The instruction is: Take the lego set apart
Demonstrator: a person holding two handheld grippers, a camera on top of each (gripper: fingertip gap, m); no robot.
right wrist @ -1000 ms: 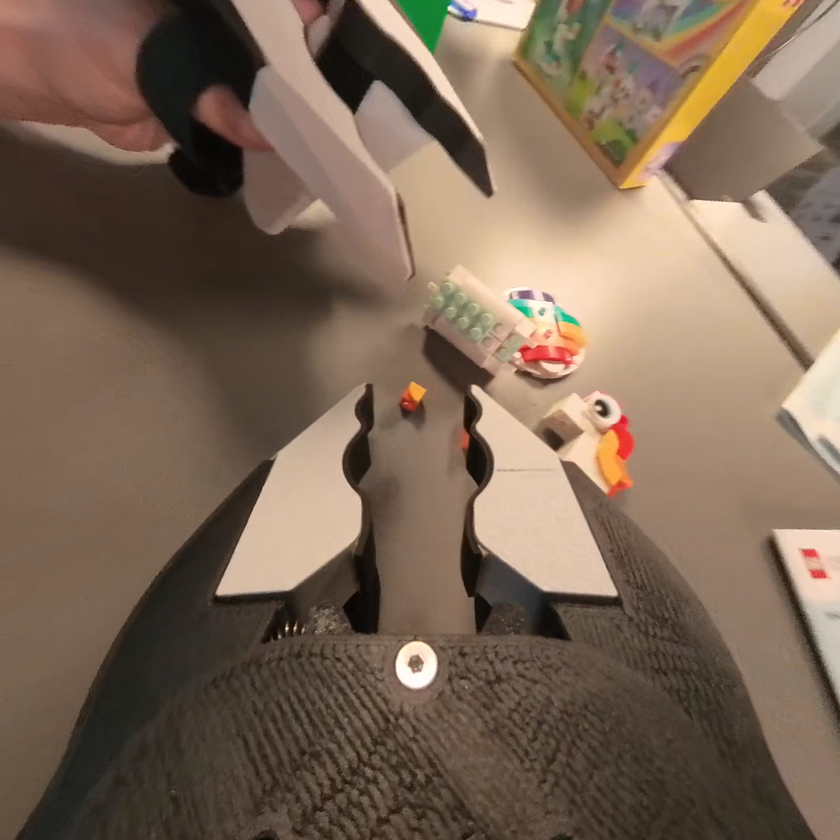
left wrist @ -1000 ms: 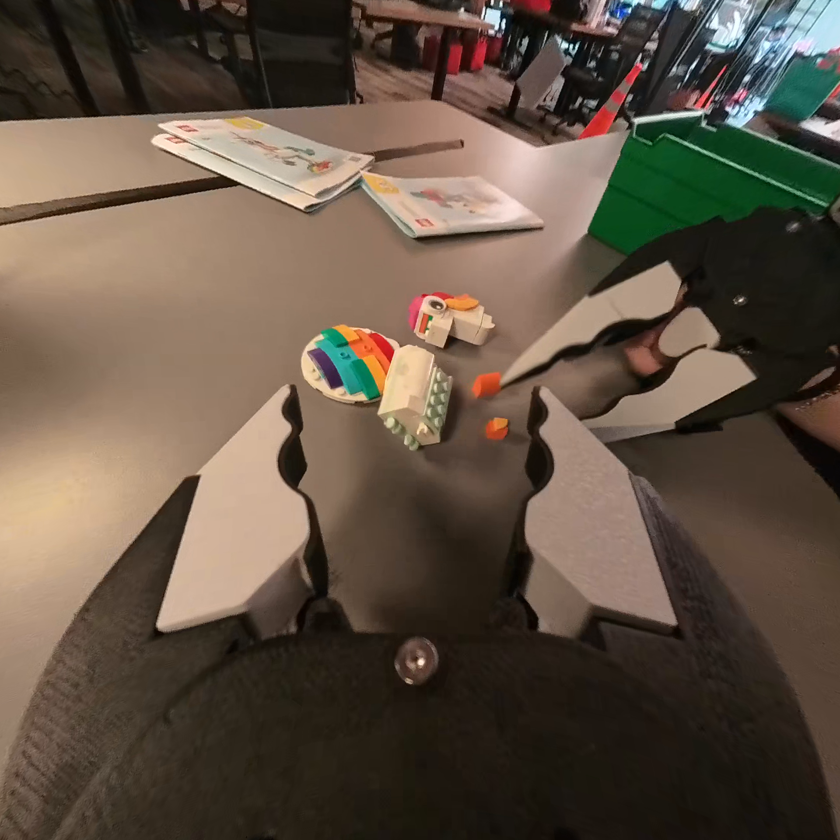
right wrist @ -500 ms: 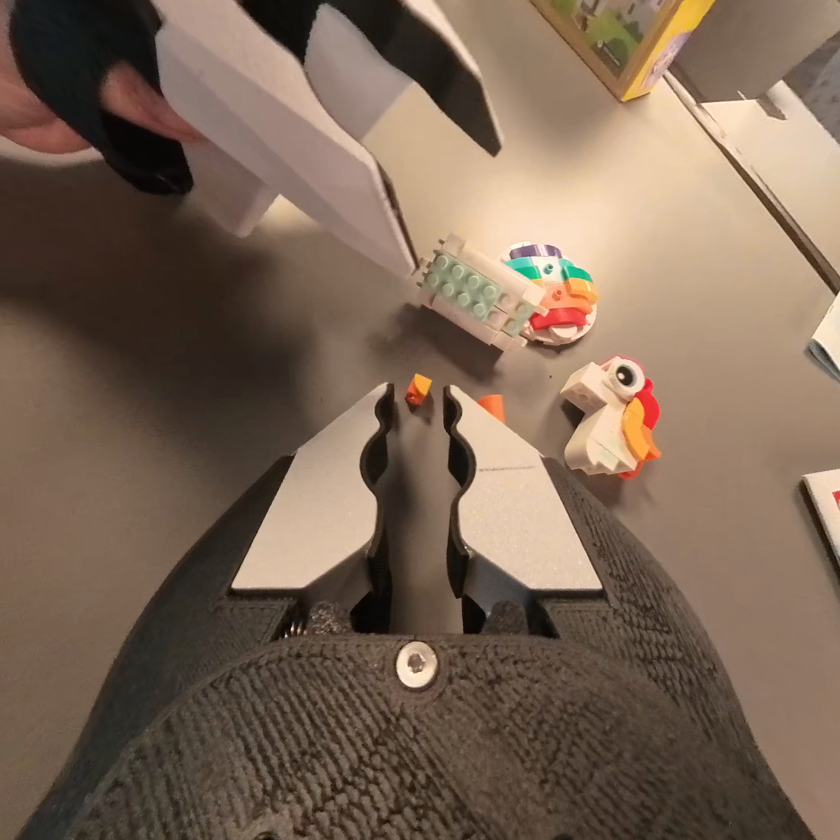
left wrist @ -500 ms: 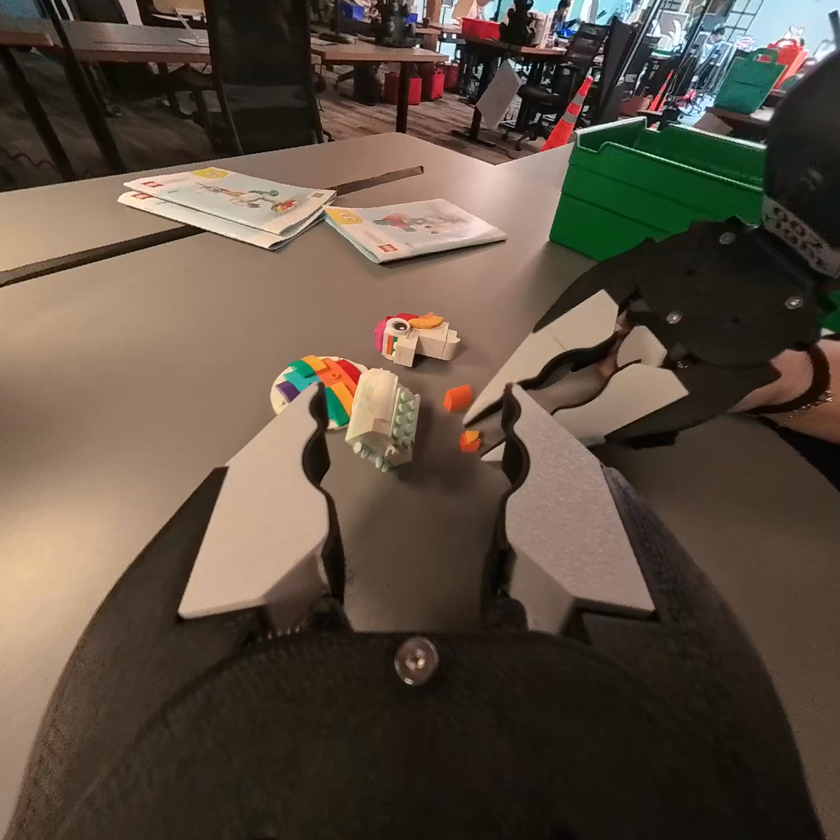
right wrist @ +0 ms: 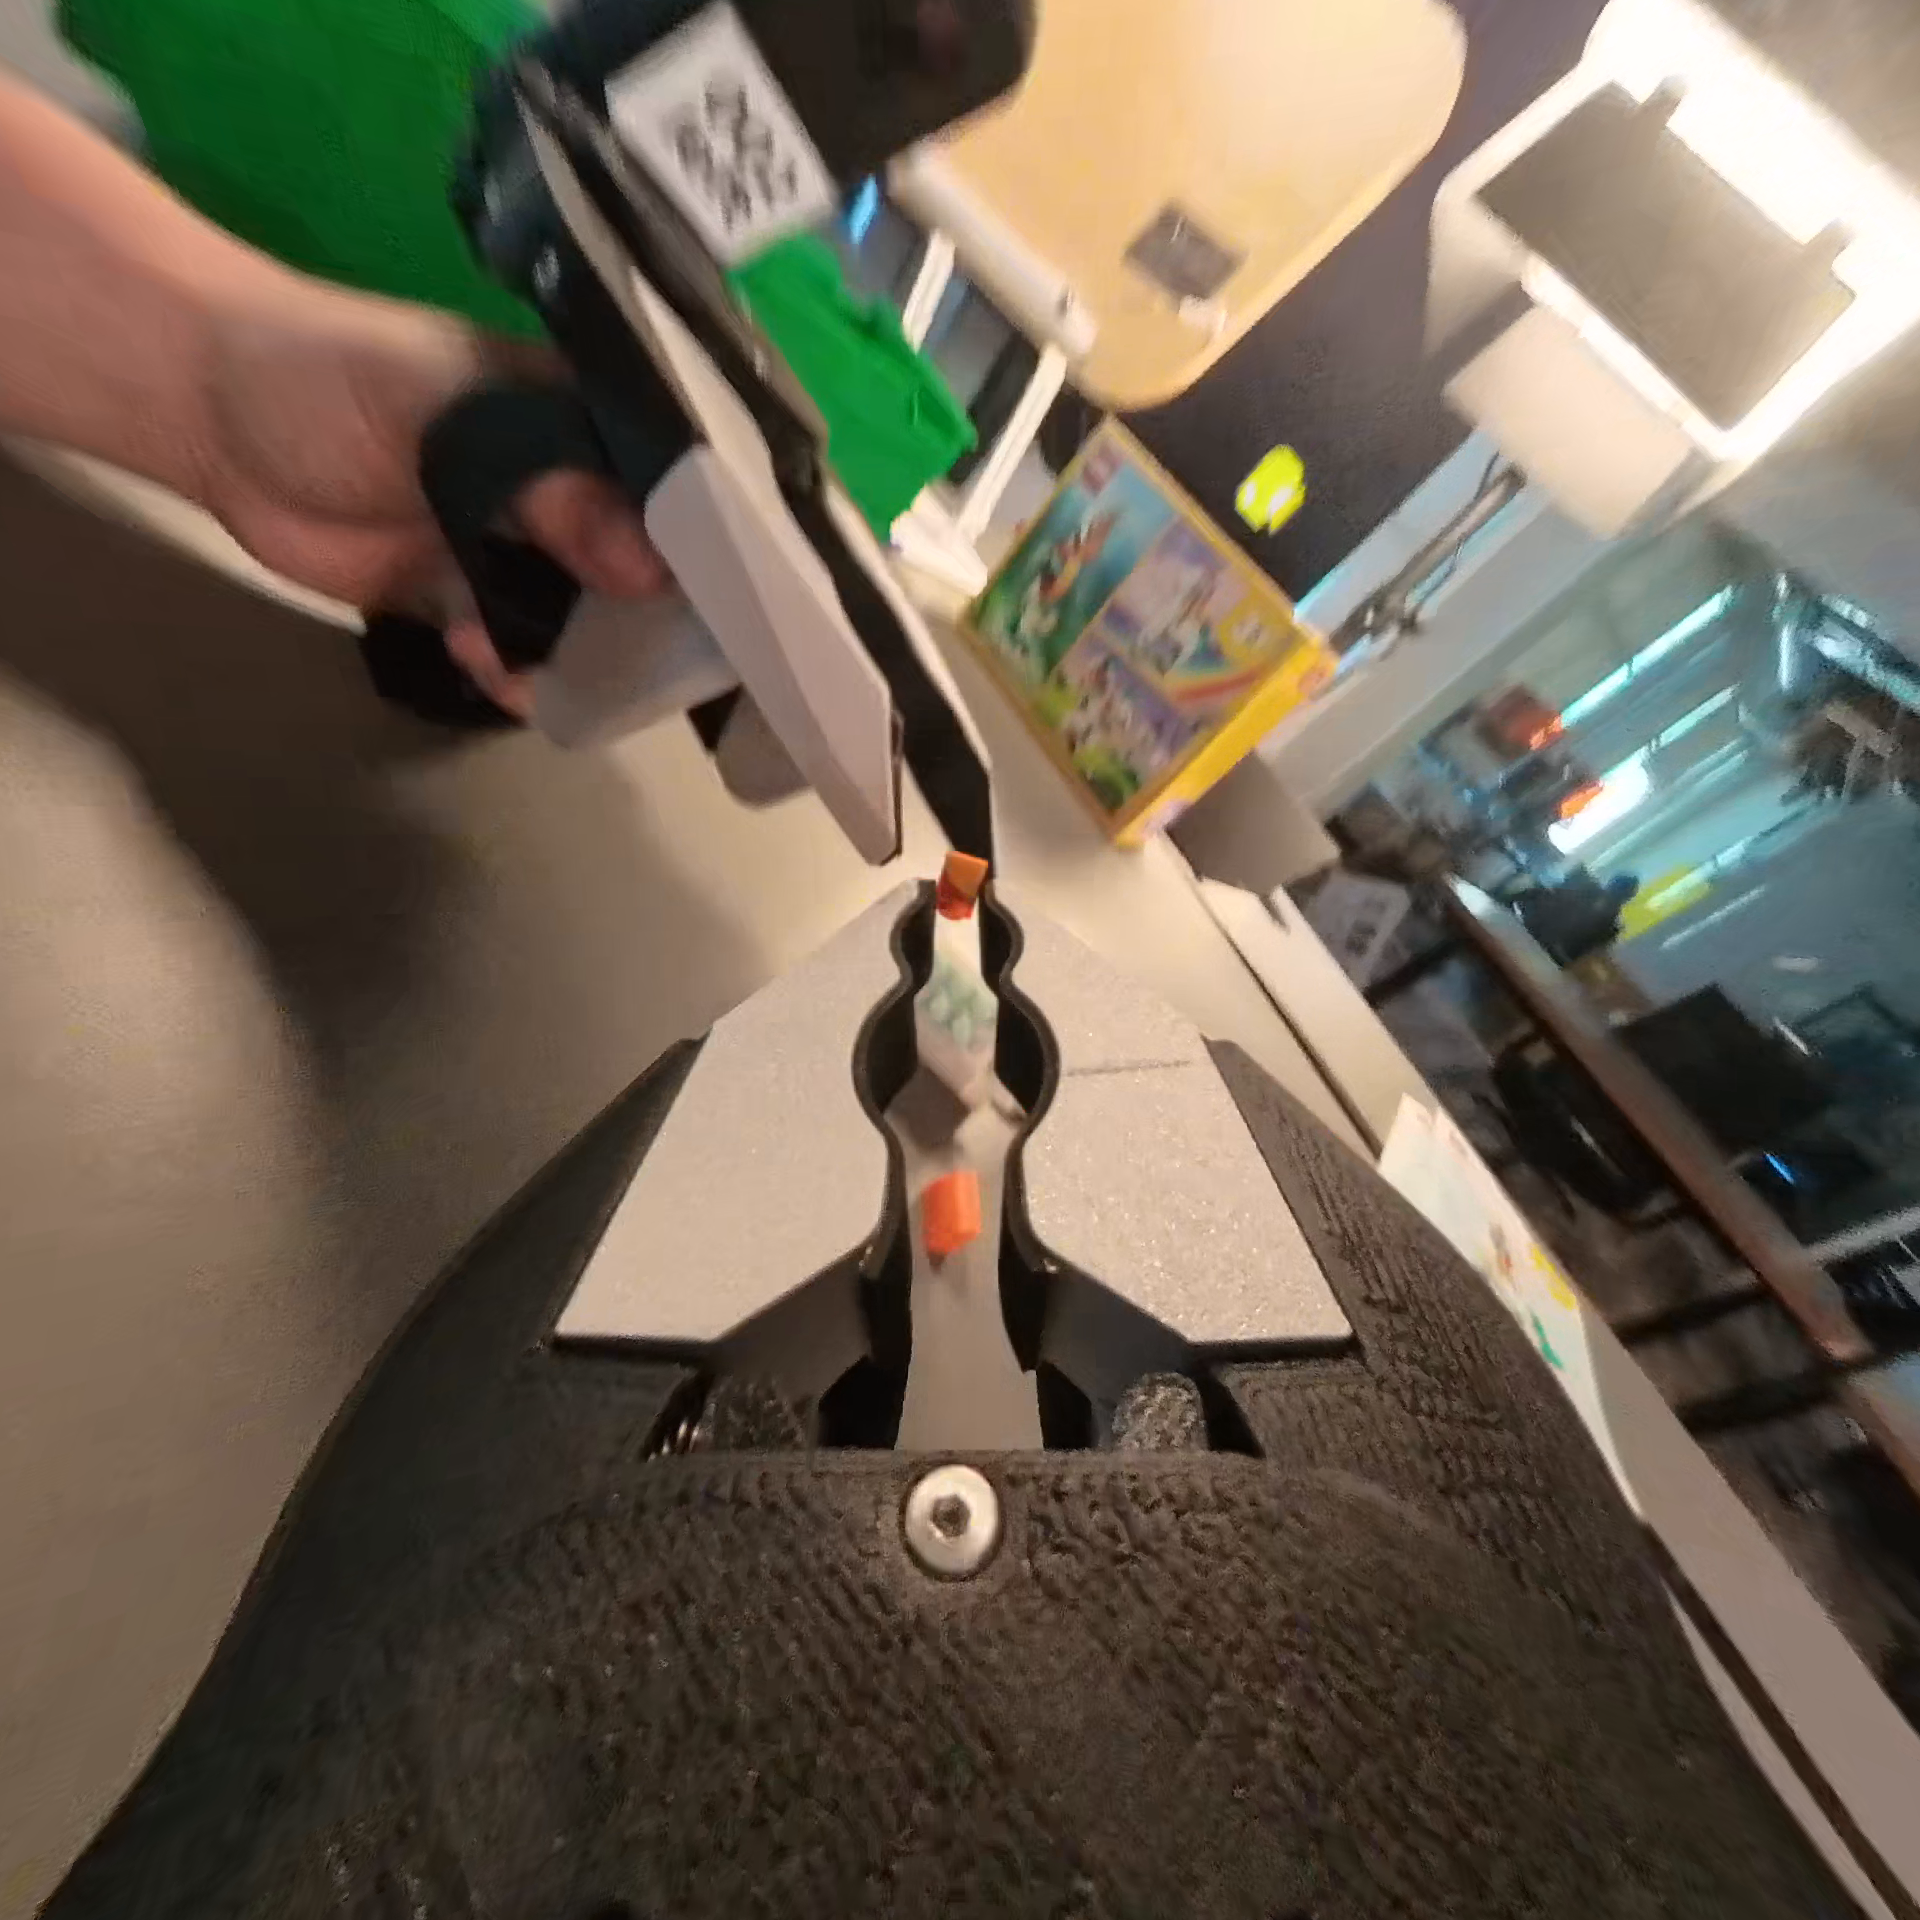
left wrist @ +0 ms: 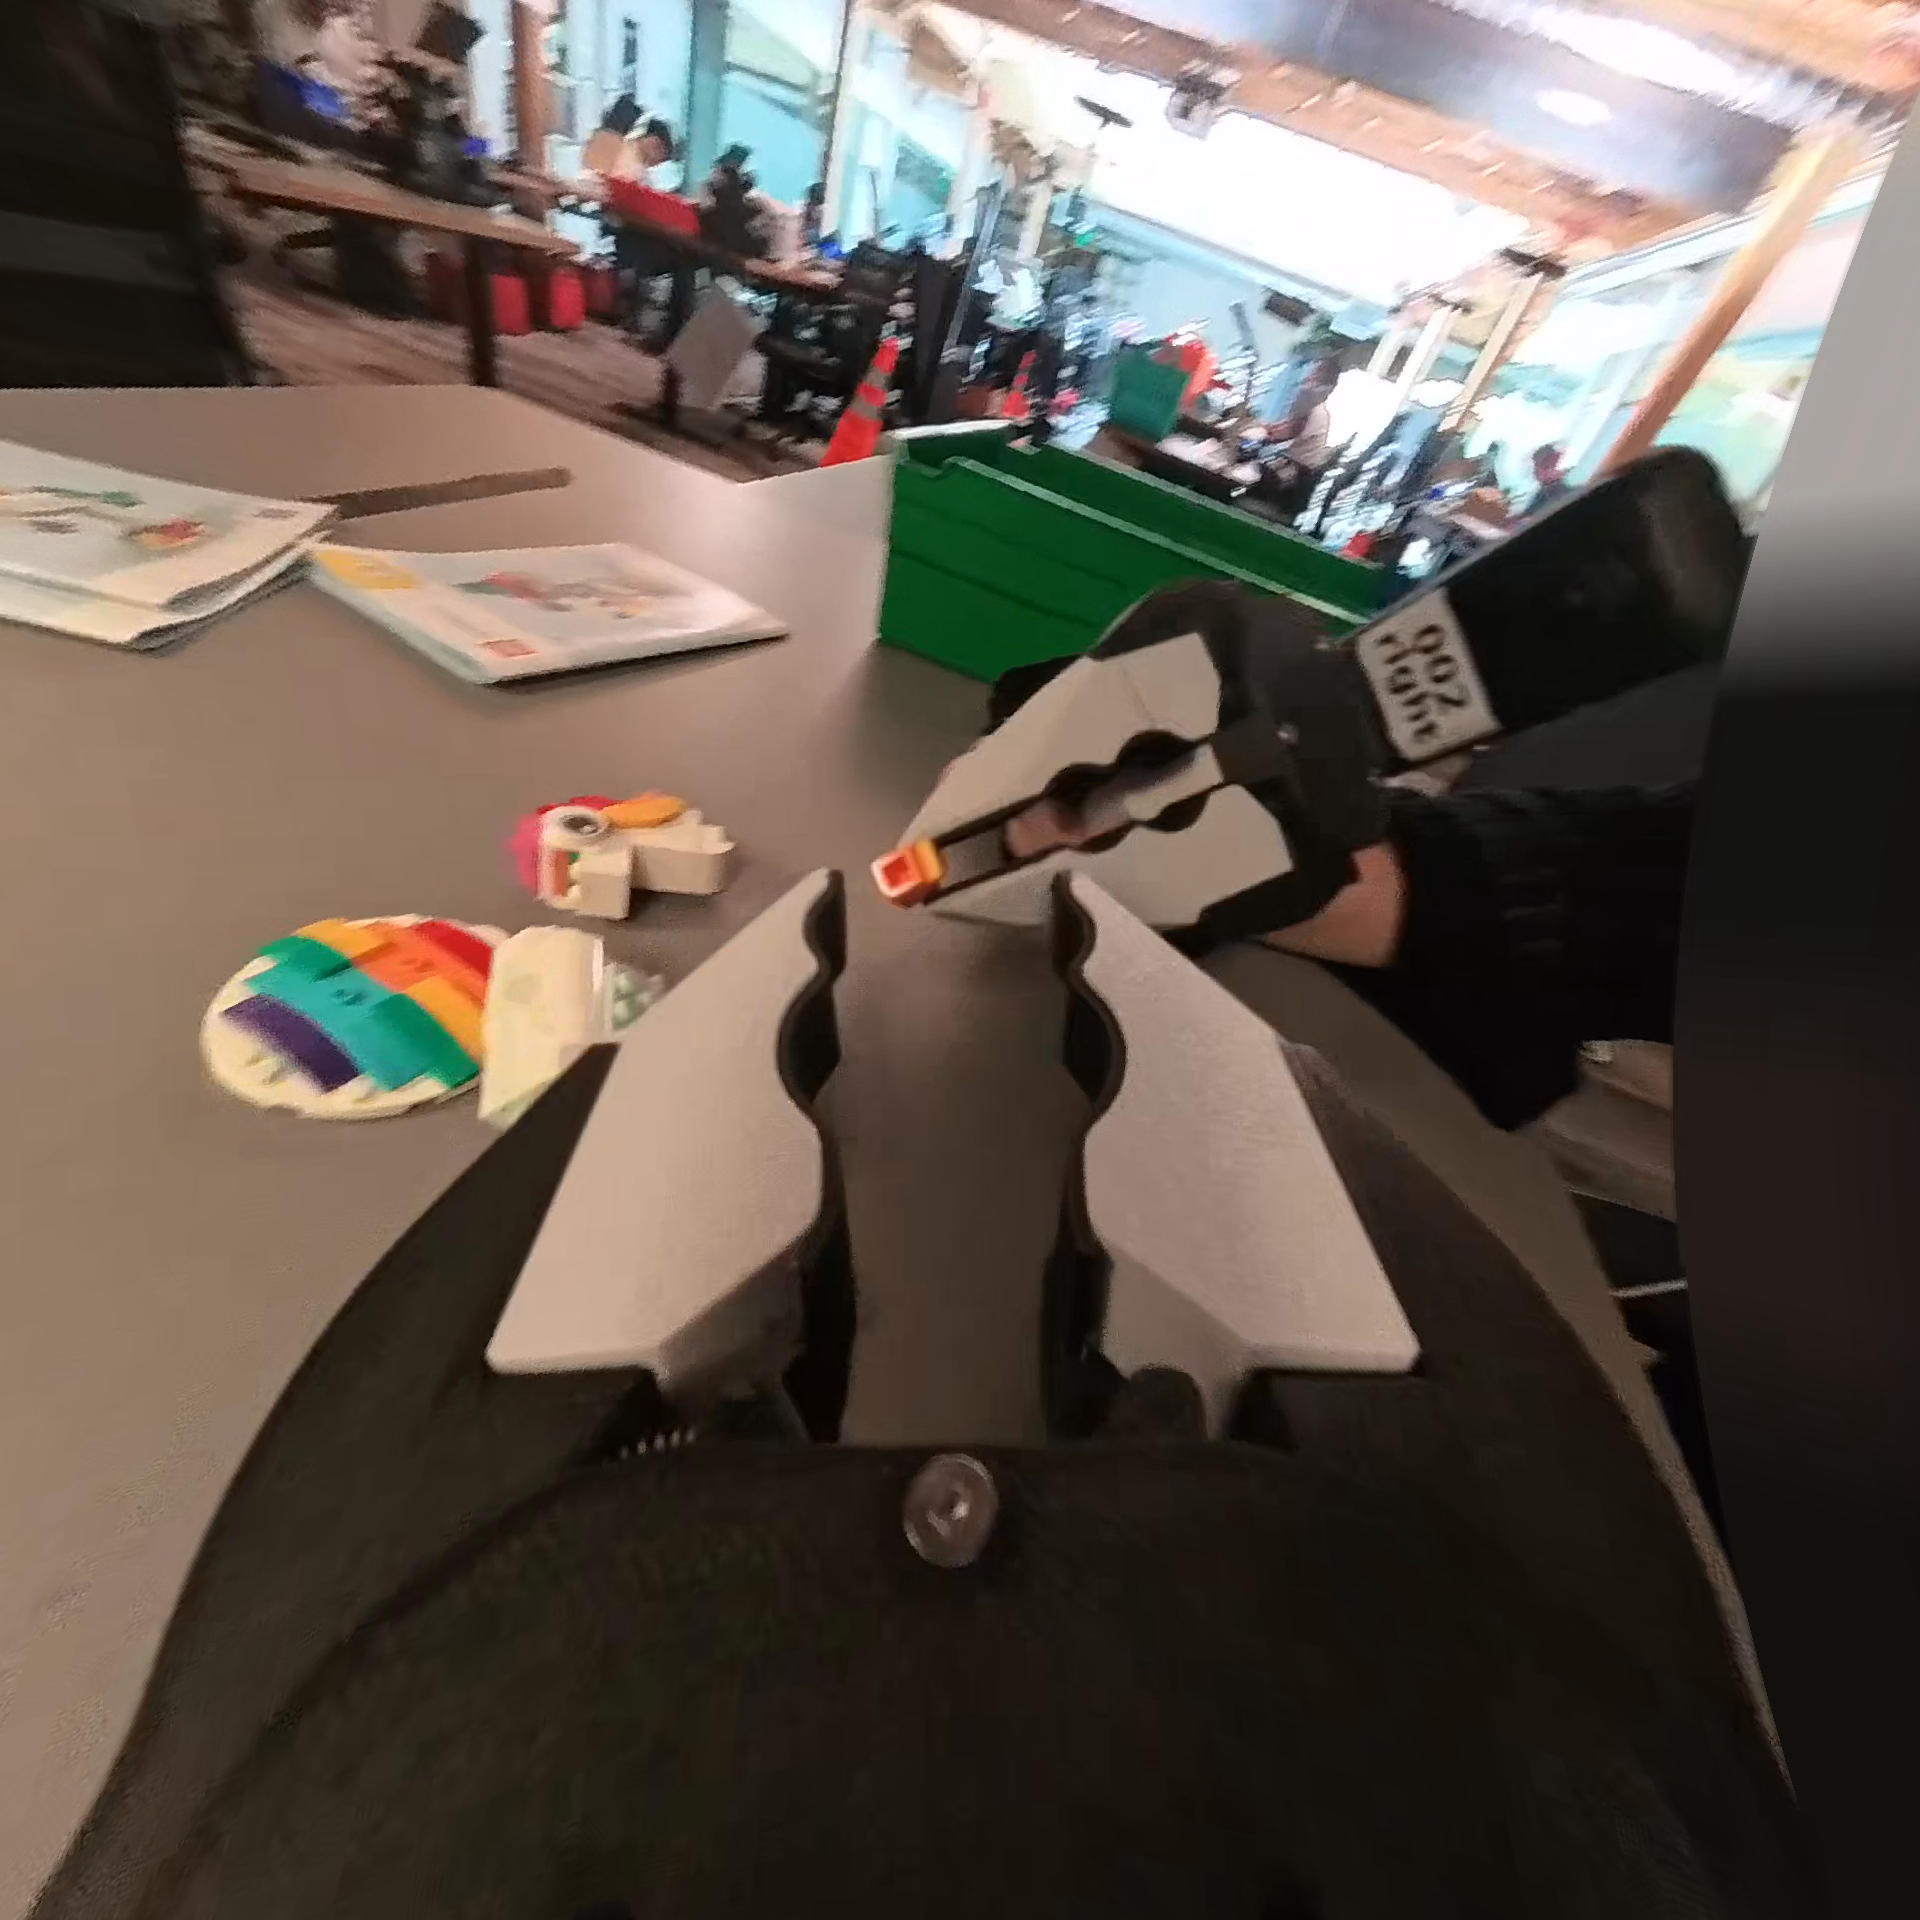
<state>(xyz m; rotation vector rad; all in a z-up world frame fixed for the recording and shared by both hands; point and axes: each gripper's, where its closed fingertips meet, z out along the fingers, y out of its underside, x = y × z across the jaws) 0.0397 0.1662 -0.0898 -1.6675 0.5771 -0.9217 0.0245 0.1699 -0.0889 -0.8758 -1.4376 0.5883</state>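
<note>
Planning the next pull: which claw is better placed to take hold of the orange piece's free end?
Left: the left claw is open right at the orange piece, which the right claw already pinches.

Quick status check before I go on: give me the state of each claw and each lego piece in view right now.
right claw: shut on the small orange piece, lifted off the table.
left claw: open, empty, tips near that piece.
small orange piece: pinched at the right claw's tips.
second orange piece: loose on the table.
rainbow disc: flat on the table, still assembled.
white block: lying against the disc.
bird head: lying apart from the rest.
</note>
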